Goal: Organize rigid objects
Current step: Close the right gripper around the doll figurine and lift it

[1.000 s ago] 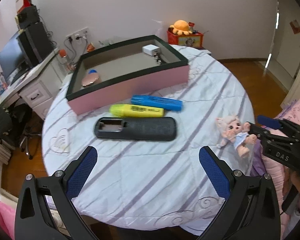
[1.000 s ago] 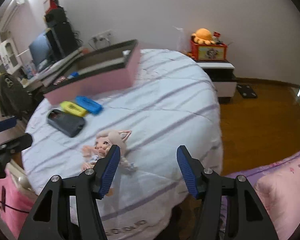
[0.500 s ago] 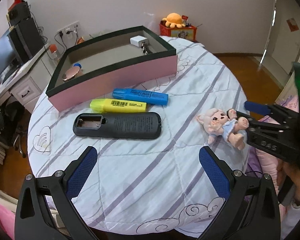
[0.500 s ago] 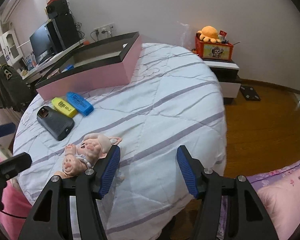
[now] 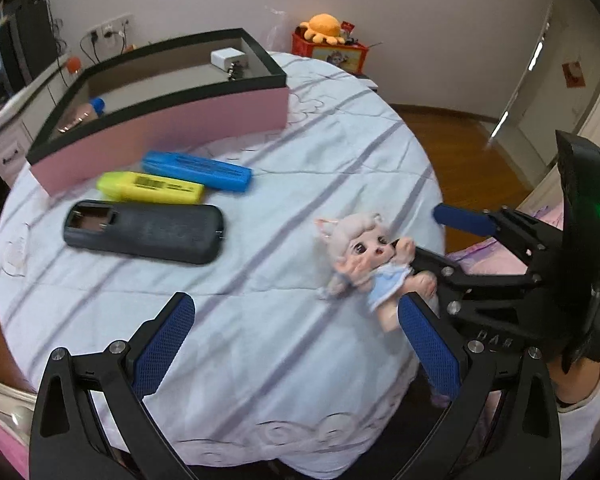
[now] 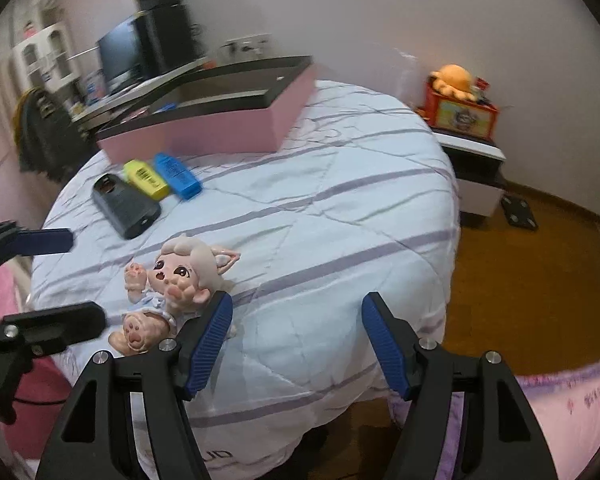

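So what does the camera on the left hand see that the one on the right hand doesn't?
Only the left wrist view looks down into the pink box: a white charger in the far corner and a small blue-topped item at the near-left end. It also shows a doorway at the right. Only the right wrist view shows a monitor and a white bedside table. Both show the doll, the yellow highlighter, the blue highlighter, the black remote and the orange plush.

Left gripper (image 5: 296, 340) spread wide above quilt (image 5: 260, 360). Doll (image 5: 364, 256) lies at right gripper (image 5: 428, 236), fingers apart. Black remote (image 5: 144, 232), yellow highlighter (image 5: 150, 187), blue highlighter (image 5: 196, 170) lie beside pink box (image 5: 160, 136).
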